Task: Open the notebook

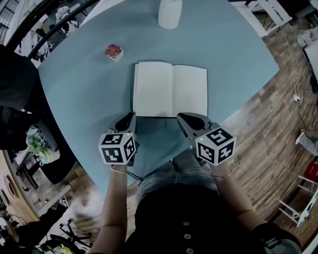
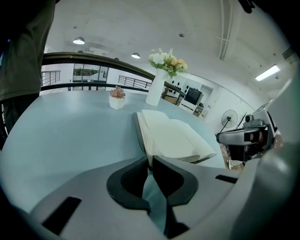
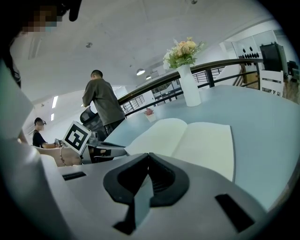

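Observation:
The notebook (image 1: 170, 89) lies open and flat on the light blue table (image 1: 79, 94), showing two blank cream pages. My left gripper (image 1: 133, 115) hovers at the book's near left corner, jaws shut with nothing between them. My right gripper (image 1: 180, 116) sits at the near edge by the right page, jaws shut and empty. In the left gripper view the notebook (image 2: 171, 136) lies just past the left gripper (image 2: 150, 159), with the right gripper (image 2: 243, 137) off to the right. In the right gripper view the notebook (image 3: 197, 140) spreads beyond the right gripper (image 3: 149, 155).
A white vase (image 1: 170, 14) with flowers stands at the table's far side. A small potted plant (image 1: 114, 52) sits left of the notebook. The table's near edge runs just under my hands. A person (image 3: 103, 101) stands by the railing beyond the table.

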The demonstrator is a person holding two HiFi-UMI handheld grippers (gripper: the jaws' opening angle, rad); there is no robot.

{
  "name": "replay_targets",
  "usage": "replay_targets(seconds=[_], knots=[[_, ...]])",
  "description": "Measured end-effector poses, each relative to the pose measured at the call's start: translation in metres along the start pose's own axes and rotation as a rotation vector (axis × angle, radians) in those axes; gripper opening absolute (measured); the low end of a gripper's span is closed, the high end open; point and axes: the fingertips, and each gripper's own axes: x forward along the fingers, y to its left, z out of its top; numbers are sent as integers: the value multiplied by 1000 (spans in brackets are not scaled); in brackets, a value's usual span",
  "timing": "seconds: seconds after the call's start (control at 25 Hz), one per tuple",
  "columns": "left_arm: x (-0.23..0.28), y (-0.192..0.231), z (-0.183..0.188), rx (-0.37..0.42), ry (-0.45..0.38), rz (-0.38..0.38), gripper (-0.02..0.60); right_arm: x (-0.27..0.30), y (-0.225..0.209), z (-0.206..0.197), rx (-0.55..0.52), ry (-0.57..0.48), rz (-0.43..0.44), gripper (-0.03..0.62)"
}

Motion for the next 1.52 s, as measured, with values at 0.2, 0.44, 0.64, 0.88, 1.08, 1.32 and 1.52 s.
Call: replay_targets(seconds=[0.2,0.44,0.64,0.88,1.08,1.32,1.52], knots=[[4,3,-8,56,50,38,35,-2,4,-4,4,3,-17,5],[7,5,-12,77,76,61,48,-5,4,-9,4,13,-30,5],[3,9,-12,68,75,94,87,-13,1,-3,-5,-1,-34,5],[-7,0,-2,39,27,91,95,-21,-7,6,-21,-23,-32,5],[-17,-20,14,42,-22,61,92,-28,-11,16,-46,-40,-21,5],[-26,-44,39,52,-95,22,67,-39,-13,29,-68,-73,-2,5],[-33,-68,64,85,-149,-16,46,-51,-17,41,-79,-101,11,5]])
